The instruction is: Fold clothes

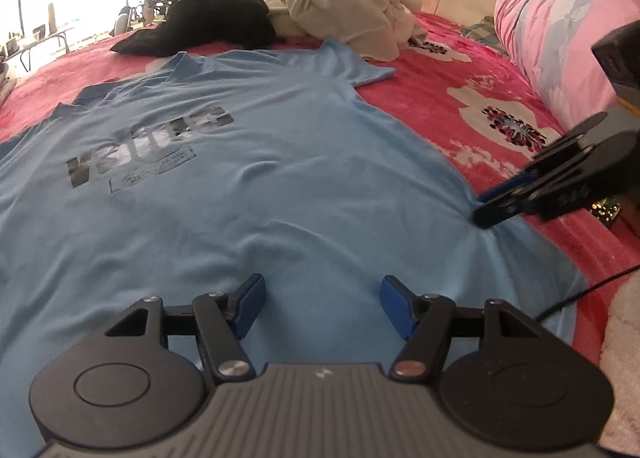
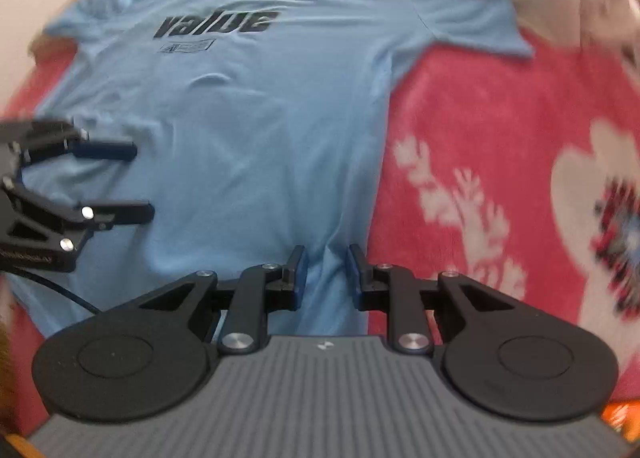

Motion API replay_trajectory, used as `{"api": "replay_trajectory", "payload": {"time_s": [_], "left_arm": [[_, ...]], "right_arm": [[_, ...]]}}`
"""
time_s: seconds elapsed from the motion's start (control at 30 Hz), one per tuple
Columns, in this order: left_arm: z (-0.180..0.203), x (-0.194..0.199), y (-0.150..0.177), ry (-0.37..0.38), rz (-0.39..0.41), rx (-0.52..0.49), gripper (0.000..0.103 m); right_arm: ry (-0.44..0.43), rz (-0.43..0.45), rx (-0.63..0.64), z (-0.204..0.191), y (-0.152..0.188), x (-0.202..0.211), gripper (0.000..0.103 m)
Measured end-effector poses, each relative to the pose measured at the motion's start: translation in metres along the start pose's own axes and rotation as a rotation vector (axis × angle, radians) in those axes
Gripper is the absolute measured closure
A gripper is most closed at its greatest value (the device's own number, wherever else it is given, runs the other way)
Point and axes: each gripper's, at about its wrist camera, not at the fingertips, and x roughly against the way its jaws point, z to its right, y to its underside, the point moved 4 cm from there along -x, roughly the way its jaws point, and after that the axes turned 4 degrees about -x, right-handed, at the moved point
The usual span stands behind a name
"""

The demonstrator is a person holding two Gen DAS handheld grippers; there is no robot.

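Left hand-held gripper [image 1: 322, 308] tilted over T-shirt [image 1: 240, 186]; jaws apart

The blue T-shirt [image 1: 248, 194] is looking like soft matt cloth with a glossy dark print. Under it, the red blanket [image 1: 460, 74] is showing fuzzy pile, and beside it the left claw [image 1: 320, 308] is showing matt black plastic with shiny metal pins.
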Motion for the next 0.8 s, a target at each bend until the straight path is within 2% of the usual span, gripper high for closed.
{"api": "replay_trajectory", "payload": {"time_s": [0.03, 0.1, 0.17, 0.27, 0.3, 0.37, 0.4, 0.43, 0.53, 0.67, 0.7, 0.8], "left_arm": [[0.000, 0.001, 0.002, -0.001, 0.007, 0.002, 0.037], [-0.001, 0.001, 0.004, -0.001, 0.016, 0.005, 0.037], [-0.001, 0.002, 0.004, -0.001, 0.020, 0.003, 0.037], [-0.001, 0.003, 0.005, -0.001, 0.023, 0.004, 0.037], [-0.002, 0.003, 0.005, -0.002, 0.022, 0.007, 0.037], [-0.002, 0.005, 0.005, -0.005, 0.018, 0.015, 0.037], [-0.003, 0.007, 0.006, -0.007, 0.015, 0.019, 0.038], [-0.004, 0.008, 0.007, -0.010, 0.013, 0.024, 0.038], [-0.006, 0.013, 0.011, -0.019, 0.009, 0.037, 0.038], [-0.006, 0.019, 0.019, -0.032, 0.008, 0.044, 0.038], [-0.005, 0.020, 0.020, -0.036, 0.008, 0.042, 0.038], [-0.006, 0.024, 0.022, -0.046, 0.003, 0.045, 0.038]], "right_arm": [[0.006, -0.006, -0.039, 0.010, 0.003, 0.004, 0.093], [0.034, -0.023, -0.144, 0.033, 0.013, 0.015, 0.096], [0.128, -0.056, -0.216, 0.059, 0.023, 0.020, 0.098], [0.060, -0.008, -0.360, 0.073, 0.025, 0.035, 0.093], [0.013, 0.010, -0.377, 0.071, 0.022, 0.039, 0.092], [-0.061, 0.017, -0.366, 0.061, 0.016, 0.039, 0.091], [-0.078, -0.004, -0.345, 0.055, 0.014, 0.036, 0.086], [-0.086, -0.039, -0.323, 0.050, 0.014, 0.032, 0.082], [-0.091, -0.197, -0.290, 0.046, 0.031, 0.016, 0.078], [-0.132, -0.287, -0.309, 0.050, 0.054, 0.017, 0.078], [-0.141, -0.289, -0.323, 0.051, 0.057, 0.019, 0.079], [-0.126, -0.258, -0.303, 0.041, 0.061, 0.027, 0.099]]}}
